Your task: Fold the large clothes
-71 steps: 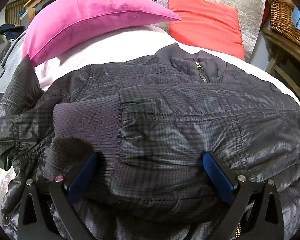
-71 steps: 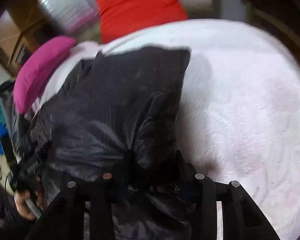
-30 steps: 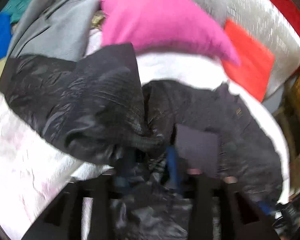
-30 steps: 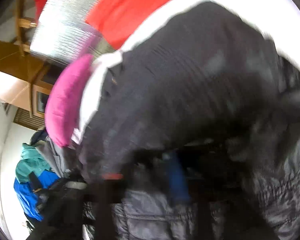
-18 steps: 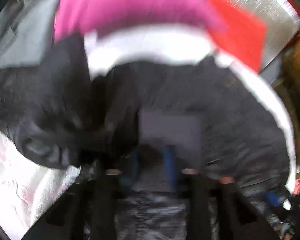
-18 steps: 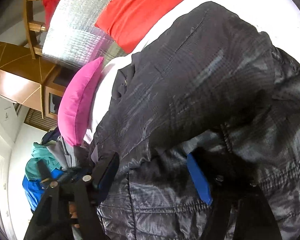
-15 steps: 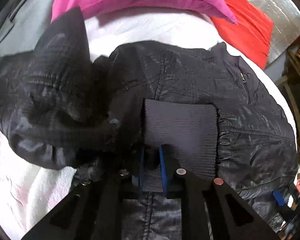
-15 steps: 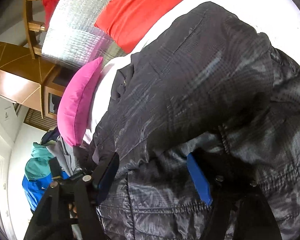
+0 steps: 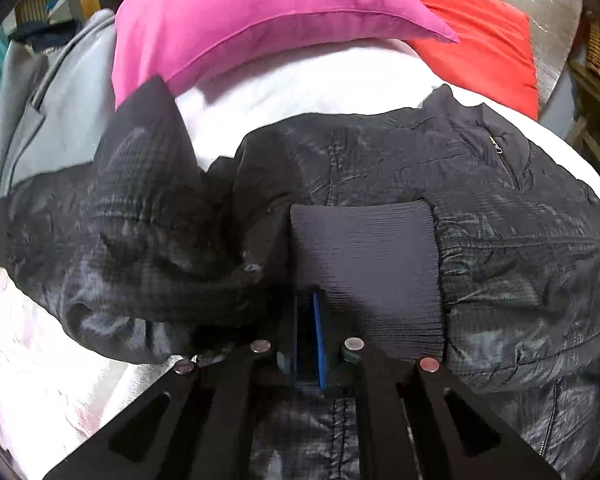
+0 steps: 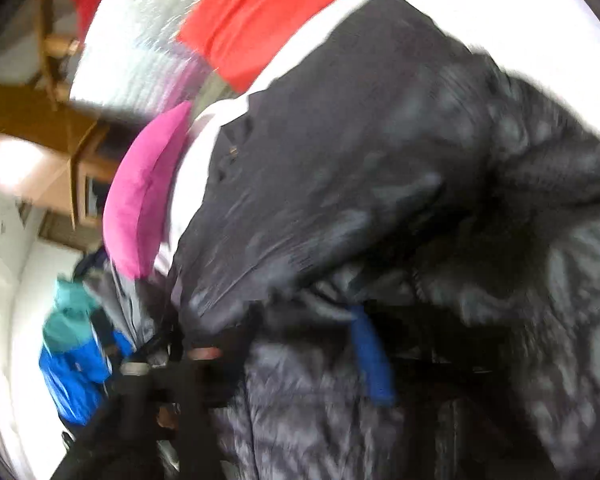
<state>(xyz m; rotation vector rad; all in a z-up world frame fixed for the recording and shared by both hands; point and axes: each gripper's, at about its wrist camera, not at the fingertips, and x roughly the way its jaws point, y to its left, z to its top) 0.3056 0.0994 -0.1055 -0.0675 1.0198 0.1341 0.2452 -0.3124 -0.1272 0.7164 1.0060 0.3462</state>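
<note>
Jacket (image 9: 480, 208): a dark, shiny quilted jacket is spread on the white bed (image 9: 300, 92), collar and zip toward the pillows.
Cuff (image 9: 364, 256): a ribbed cuff is laid flat across the jacket's front, just ahead of the left fingers.
Sleeve (image 9: 132, 240): a bunched sleeve is heaped on the jacket's left side, partly over the bed's edge.
Left gripper (image 9: 308, 336): the blue-padded fingers are pressed close together on a fold of jacket fabric at the near edge of the cuff.
Right gripper (image 10: 300, 344): the view is badly blurred; one blue pad (image 10: 370, 356) is seen against the jacket (image 10: 380, 160), the other finger is lost in dark fabric, so it cannot be told whether the fingers are spread or pinching.
Pillows: a pink pillow (image 9: 260, 12) and a red pillow (image 9: 480, 40) are set at the head of the bed, beyond the jacket.
Other clothes: a grey garment (image 9: 52, 112) is seen left of the sleeve; a blue and teal garment (image 10: 76, 344) is seen at the left in the right wrist view.
</note>
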